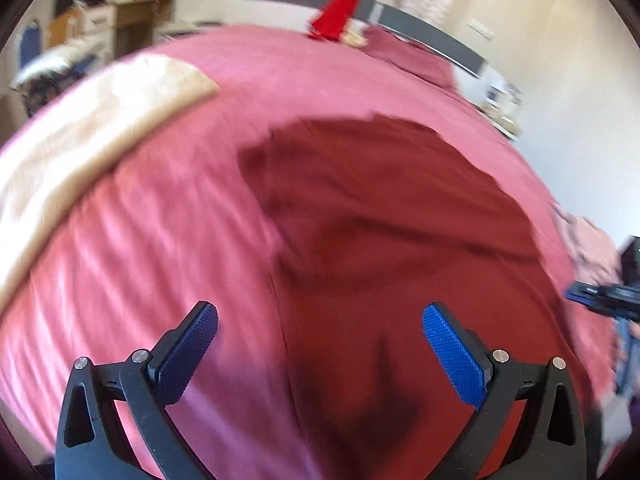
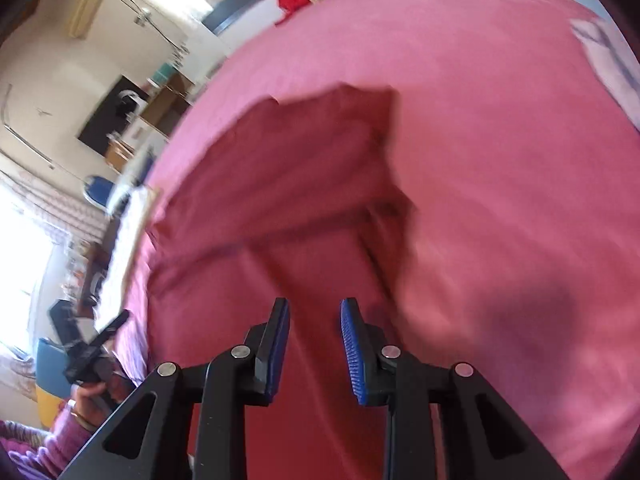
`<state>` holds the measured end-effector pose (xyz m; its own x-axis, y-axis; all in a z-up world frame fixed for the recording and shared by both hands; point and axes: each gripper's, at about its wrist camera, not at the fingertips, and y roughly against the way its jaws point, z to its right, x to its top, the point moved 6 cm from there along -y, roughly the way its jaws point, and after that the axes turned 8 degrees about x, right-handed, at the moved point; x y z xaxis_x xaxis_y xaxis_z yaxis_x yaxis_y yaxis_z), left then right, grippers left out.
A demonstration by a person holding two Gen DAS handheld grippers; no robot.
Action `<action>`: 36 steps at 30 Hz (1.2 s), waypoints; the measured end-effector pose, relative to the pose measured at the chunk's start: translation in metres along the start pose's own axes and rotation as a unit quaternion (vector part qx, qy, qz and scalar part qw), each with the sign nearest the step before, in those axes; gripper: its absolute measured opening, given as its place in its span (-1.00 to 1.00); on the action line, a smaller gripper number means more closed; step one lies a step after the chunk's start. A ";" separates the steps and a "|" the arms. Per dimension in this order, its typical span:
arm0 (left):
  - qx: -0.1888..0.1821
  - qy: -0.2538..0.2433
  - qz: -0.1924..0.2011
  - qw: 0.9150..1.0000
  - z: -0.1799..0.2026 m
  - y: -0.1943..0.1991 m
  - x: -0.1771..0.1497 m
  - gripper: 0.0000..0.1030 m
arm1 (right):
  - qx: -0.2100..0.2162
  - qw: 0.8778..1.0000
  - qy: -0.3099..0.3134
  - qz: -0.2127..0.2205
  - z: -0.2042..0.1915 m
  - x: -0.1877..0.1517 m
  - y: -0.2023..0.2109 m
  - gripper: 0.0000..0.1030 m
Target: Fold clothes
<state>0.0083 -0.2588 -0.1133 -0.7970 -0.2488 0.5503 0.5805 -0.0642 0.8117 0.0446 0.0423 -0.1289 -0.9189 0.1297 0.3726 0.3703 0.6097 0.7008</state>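
Left gripper [image 1: 320,336] gapes wide, right gripper [image 2: 315,344] nearly closed, both empty; mid-frame I see the maroon garment [image 1: 384,216] rumpled, seemingly part-folded through blur.

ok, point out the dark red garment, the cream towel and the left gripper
garment [image 1: 380,200]: left wrist view, its spread middle.
towel [image 1: 104,120]: left wrist view, middle of the cream strip.
left gripper [image 1: 320,344]: left wrist view, midway between the blue fingertips.

The left gripper [image 1: 320,356] is hovering with its blue-padded jaws spread wide over a dark red garment [image 1: 384,216], which is lying rumpled on a pink bedspread [image 1: 160,240]. A cream cloth [image 1: 100,128] is lying far left, a bright red item [image 1: 336,12] by the grey headboard [image 1: 432,32].
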 end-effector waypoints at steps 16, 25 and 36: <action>-0.137 -0.013 -0.266 0.954 0.001 -0.004 -0.124 1.00 | 0.119 0.983 -0.096 -0.099 0.072 -0.099 0.046 -0.41; -0.111 -0.093 -0.324 0.935 0.024 -0.039 -0.133 1.00 | 0.142 0.977 -0.026 -0.157 0.053 -0.109 0.043 -0.38; -0.129 -0.149 -0.311 0.930 0.033 -0.044 -0.121 0.98 | 0.139 0.969 0.019 -0.205 0.044 -0.114 0.036 -0.38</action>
<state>0.0734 -0.1936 -0.2091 -0.9803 0.1906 0.0522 -0.0174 -0.3459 0.9381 0.1569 0.0844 -0.1729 -0.9734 -0.1933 0.1230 -0.0807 0.7917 0.6056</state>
